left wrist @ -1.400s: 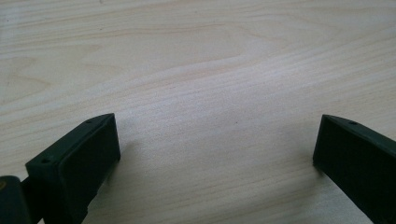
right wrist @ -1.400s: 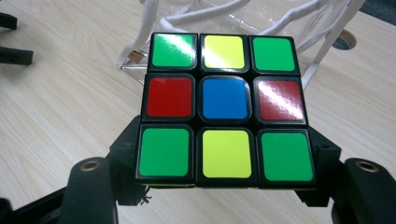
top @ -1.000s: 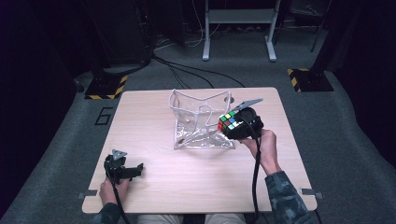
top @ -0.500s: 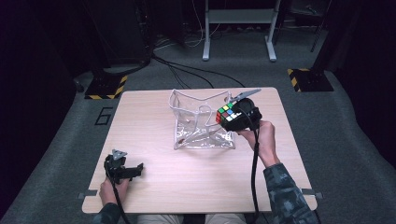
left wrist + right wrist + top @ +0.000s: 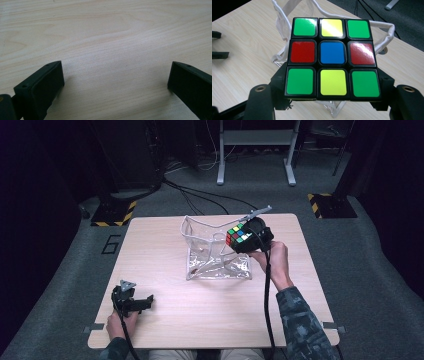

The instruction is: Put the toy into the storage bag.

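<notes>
The puzzle cube (image 5: 238, 236) is up in the air, just over the open top of the clear bag (image 5: 216, 262), pinched tight btwn the right gripper (image 5: 248, 236) jaws. Looks like the step is putting the cube in the bag. Next move, I think: line it up w/ the opening, go down slow, then let go. The bag is floppy, so it could fold in. The right hand (image 5: 274, 259) holds its gripper tipped toward the bag. The left gripper (image 5: 131, 298) rests low on the table (image 5: 165, 245), jaws wide apart, nothing in them.

Scrambled cube (image 5: 333, 57) held above clear bag (image 5: 210, 265).
</notes>
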{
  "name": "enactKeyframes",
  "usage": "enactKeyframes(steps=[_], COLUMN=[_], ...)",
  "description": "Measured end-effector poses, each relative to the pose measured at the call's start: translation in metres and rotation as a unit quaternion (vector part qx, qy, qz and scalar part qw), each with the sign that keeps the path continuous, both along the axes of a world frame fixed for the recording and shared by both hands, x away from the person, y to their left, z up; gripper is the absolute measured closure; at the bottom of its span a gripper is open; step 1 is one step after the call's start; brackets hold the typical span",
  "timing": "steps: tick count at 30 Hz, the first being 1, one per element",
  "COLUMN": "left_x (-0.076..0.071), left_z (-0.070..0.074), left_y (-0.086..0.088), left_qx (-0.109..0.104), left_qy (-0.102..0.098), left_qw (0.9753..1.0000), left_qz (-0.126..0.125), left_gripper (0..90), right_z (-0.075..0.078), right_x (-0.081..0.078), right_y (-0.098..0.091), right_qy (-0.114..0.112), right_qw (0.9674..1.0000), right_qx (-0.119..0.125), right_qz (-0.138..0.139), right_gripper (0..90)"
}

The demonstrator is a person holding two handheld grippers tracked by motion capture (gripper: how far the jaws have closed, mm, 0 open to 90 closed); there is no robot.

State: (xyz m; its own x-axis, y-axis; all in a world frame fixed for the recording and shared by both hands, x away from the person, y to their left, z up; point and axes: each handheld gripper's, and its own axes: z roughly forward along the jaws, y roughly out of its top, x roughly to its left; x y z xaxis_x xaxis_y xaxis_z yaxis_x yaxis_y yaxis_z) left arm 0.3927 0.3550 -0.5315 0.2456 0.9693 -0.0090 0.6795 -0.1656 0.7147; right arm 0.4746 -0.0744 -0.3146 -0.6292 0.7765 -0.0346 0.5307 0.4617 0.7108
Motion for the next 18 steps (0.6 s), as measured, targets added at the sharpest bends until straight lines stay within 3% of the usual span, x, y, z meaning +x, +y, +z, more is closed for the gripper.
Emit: enactKeyframes(steps=[18], left_x=[0.0], left_z=[0.0], left_y=[0.0], left_qx=[0.0], left_qy=[0.0], left_qw=[1.0], left_qz=[0.0], left_gripper=[0.4], right_z=[0.001], right_x=[0.025], right_y=[0.02], right_qy=[-0.002], right_qw=[1.0], right_qx=[-0.005], right_qz=[0.008], right_gripper=[33.0])
